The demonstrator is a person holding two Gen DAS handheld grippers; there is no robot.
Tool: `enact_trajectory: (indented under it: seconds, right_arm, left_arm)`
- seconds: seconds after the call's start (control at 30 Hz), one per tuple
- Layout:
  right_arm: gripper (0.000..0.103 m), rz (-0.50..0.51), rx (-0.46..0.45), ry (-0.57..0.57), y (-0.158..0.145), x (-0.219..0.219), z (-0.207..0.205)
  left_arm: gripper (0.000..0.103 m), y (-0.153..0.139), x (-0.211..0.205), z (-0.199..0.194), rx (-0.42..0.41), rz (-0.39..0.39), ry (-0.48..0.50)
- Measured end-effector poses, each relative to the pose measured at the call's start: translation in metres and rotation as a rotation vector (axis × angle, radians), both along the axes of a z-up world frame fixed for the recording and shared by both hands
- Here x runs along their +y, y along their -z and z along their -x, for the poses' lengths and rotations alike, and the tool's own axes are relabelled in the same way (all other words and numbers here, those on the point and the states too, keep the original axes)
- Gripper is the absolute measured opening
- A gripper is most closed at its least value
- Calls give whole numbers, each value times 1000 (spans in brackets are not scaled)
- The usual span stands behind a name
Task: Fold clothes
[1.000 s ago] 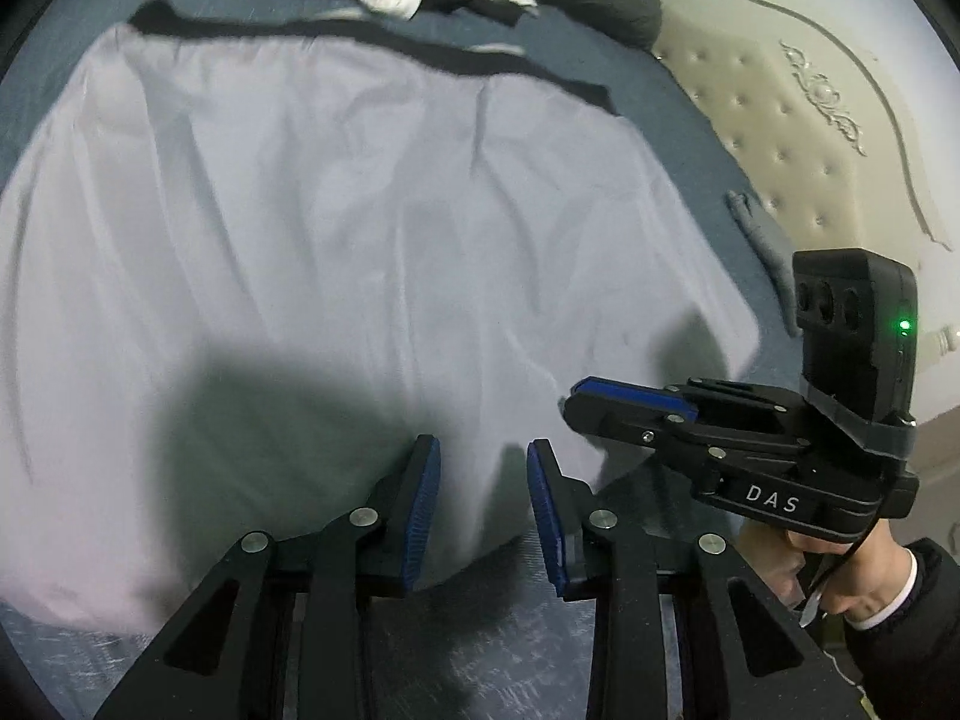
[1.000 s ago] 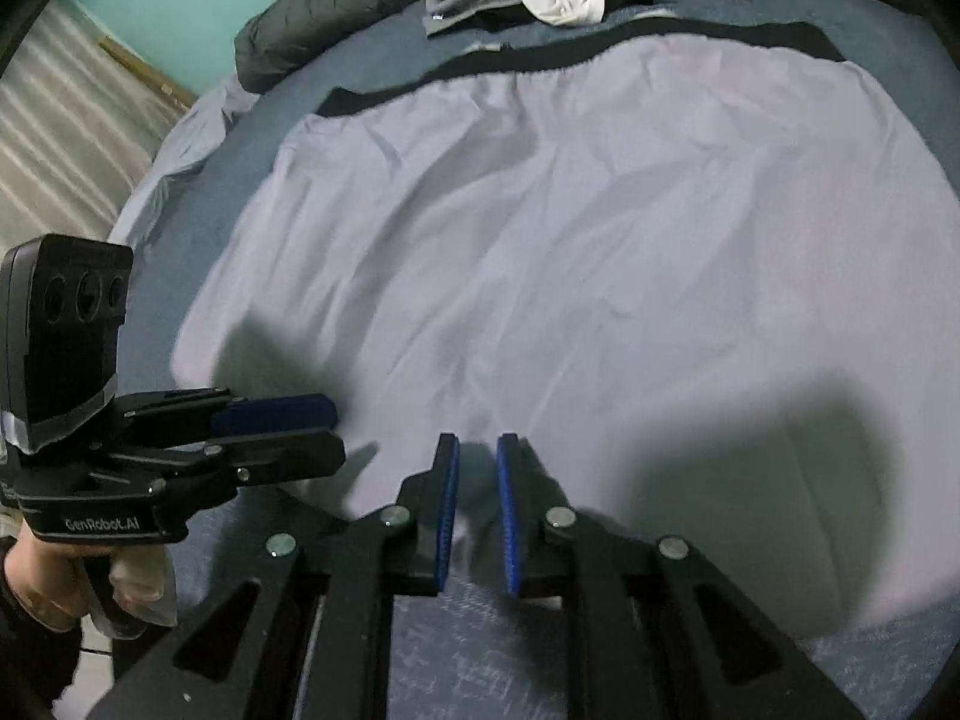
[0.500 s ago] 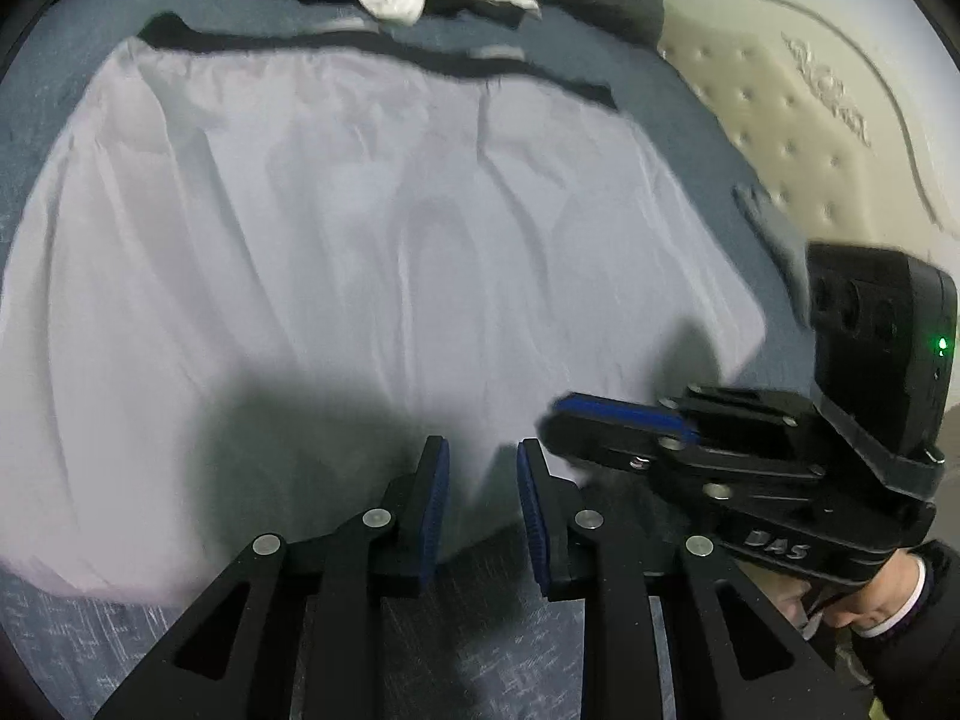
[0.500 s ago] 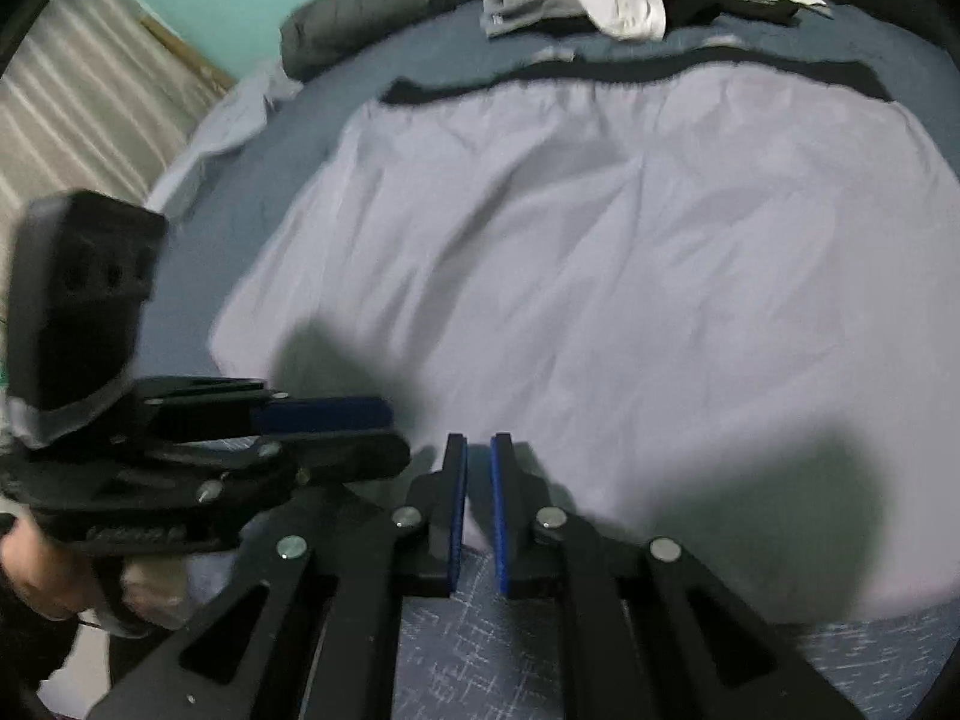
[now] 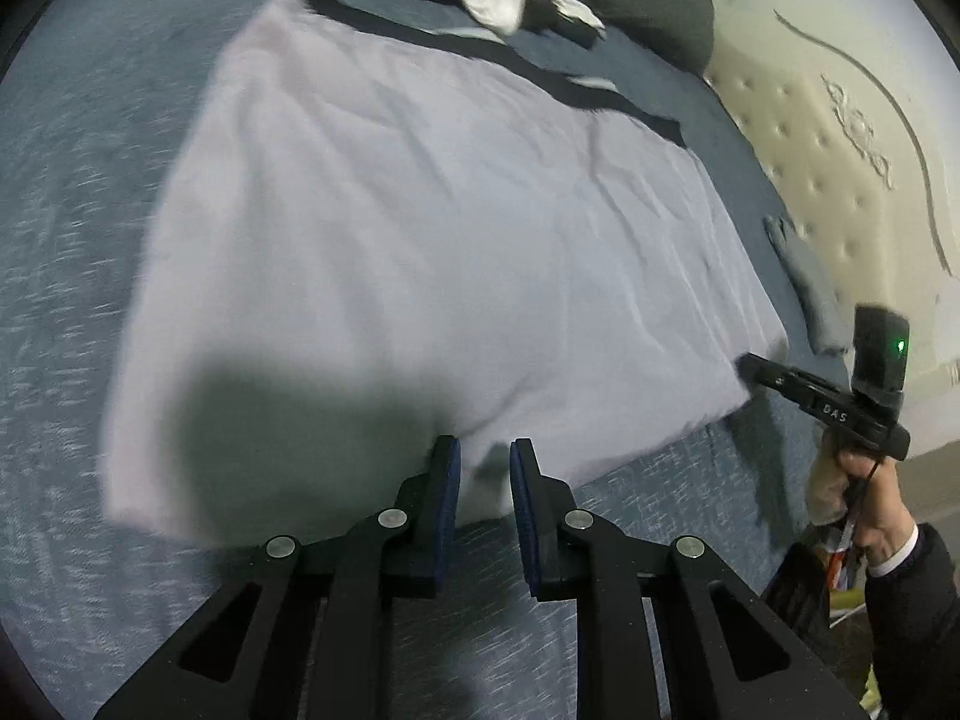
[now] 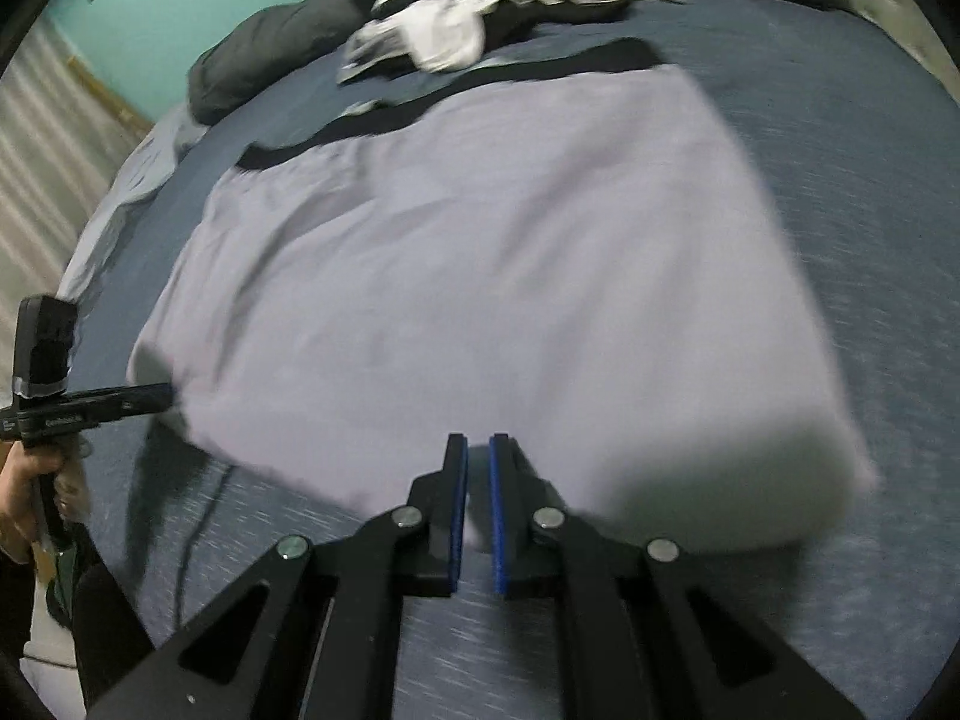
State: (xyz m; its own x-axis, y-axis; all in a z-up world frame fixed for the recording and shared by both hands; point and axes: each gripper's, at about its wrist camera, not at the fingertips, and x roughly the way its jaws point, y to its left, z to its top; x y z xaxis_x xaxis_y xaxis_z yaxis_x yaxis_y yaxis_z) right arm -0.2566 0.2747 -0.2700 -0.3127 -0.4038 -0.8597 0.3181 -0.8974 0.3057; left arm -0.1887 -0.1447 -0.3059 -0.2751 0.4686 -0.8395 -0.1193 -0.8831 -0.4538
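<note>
Nearest in the left wrist view, the left gripper (image 5: 485, 480) with black fingers and blue pads stands narrow and is closing, the near hem of the pale lilac cloth garment (image 5: 432, 252) lying between its pads; whether the pads already press the fabric I cannot tell. In the right wrist view the right gripper (image 6: 477, 483) is pinched nearly shut on that same near hem, a strip of lilac fabric showing between its blue pads. The garment lies spread over the blue-grey heathered bed cover (image 5: 66, 192), its near edge along the near side of the bed and lifted slightly at both gripped spots. The left wrist view shows the right gripper at the garment's near right corner, held by a hand (image 5: 870, 498) in a dark sleeve with a white cuff. The right wrist view shows the left gripper at the near left corner. Farther off, a black waistband (image 6: 420, 114) runs along the garment's far edge. Beyond it, at the far side of the bed, lie a heap of white and grey crumpled clothes (image 6: 474, 18) and a dark grey pillow (image 6: 264, 54). A cream tufted headboard (image 5: 840, 138) stands at the bed's right edge.
</note>
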Motion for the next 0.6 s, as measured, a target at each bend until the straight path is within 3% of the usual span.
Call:
enact_trajectory:
  seconds: [0.17,0.3,0.43,0.6]
  right_arm:
    - [4,-21,-43,65,13,39,-4]
    - [3,-8,-73,78,22,45,-3]
    - [3,-4,-30,110,8,62,-5]
    - [0,8,-57,162,18,88,2]
  left_arm:
    - [20,3,-43,-9,-17,58,-67]
    - [20,14,-45,-10,-40,73,-61]
    - [20,9,-56,-13,-32,67,-77]
    - [20,4,-85,-16,-18,43,-139]
